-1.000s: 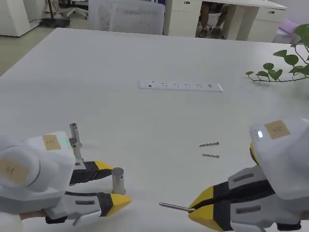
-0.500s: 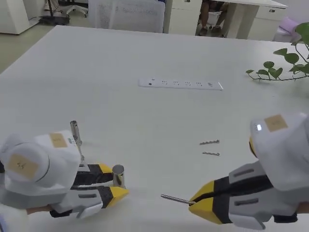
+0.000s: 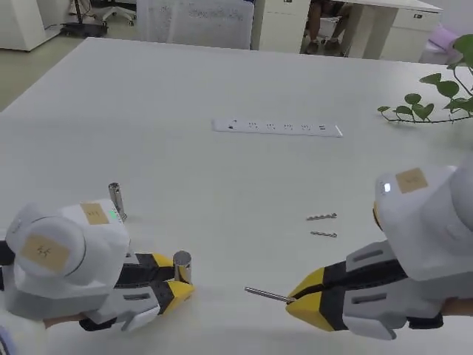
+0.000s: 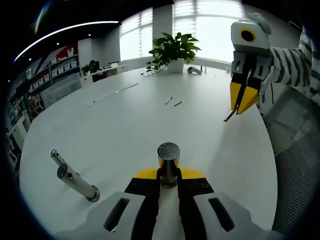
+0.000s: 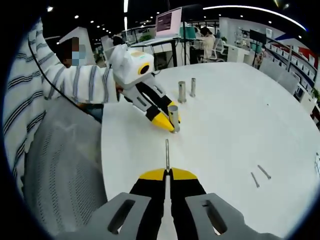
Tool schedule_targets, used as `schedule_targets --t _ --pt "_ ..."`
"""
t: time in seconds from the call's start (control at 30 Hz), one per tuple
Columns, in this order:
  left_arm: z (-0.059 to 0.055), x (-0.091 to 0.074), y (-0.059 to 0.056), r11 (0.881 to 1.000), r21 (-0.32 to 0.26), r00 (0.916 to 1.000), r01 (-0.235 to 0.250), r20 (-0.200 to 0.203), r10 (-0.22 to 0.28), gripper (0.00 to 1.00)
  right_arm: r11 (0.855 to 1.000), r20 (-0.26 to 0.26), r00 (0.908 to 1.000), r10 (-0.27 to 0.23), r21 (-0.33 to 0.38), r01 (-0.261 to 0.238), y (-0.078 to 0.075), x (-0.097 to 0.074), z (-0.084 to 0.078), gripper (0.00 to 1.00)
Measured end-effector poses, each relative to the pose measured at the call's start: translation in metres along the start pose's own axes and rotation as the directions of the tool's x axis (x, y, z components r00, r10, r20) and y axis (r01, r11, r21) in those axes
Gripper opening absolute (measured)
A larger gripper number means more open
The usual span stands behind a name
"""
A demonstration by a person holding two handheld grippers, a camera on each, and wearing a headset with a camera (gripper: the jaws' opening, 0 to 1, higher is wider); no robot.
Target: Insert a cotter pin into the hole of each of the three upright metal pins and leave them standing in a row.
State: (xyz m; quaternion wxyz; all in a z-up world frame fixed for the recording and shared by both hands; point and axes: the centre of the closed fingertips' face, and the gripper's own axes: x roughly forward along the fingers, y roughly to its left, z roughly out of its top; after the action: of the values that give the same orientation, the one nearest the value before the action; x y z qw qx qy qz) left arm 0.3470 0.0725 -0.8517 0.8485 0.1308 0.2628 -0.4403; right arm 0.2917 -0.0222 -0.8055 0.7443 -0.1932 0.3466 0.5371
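Note:
My left gripper [image 3: 179,278] is shut on a short upright metal pin [image 3: 182,265] near the table's front edge; in the left gripper view that pin [image 4: 168,165] stands clamped between the yellow jaw tips. A second upright pin [image 3: 115,200] stands behind the left gripper. Two pins [image 5: 182,92] [image 5: 192,87] stand side by side in the right gripper view. My right gripper [image 3: 295,302] is shut on a thin cotter pin [image 3: 266,295] that points left toward the held pin, a short gap away. Two loose cotter pins [image 3: 321,217] [image 3: 323,234] lie on the table.
A white power strip [image 3: 277,128] lies across the middle of the white table [image 3: 222,170]. A green plant [image 3: 443,96] reaches in at the right edge. Chairs and desks stand beyond the far edge.
My left gripper's jaws, spread on either side of the metal pin a second ago, have closed on it. The right gripper with its cotter pin has barely moved.

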Motion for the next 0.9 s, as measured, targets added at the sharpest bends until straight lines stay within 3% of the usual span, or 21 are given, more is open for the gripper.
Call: schedule_targets --t 0.57,0.9 --pt "-0.002 -0.001 0.0 0.995 -0.056 0.996 -0.088 -0.017 0.087 0.11 0.999 0.006 0.9998 -0.018 -0.027 0.018 -0.007 0.02 0.018 0.03" --pt "-0.002 -0.001 -0.002 0.993 -0.068 0.995 -0.098 -0.024 0.097 0.11 0.999 0.009 0.9998 -0.016 -0.043 0.016 -0.009 0.034 0.029 0.03"
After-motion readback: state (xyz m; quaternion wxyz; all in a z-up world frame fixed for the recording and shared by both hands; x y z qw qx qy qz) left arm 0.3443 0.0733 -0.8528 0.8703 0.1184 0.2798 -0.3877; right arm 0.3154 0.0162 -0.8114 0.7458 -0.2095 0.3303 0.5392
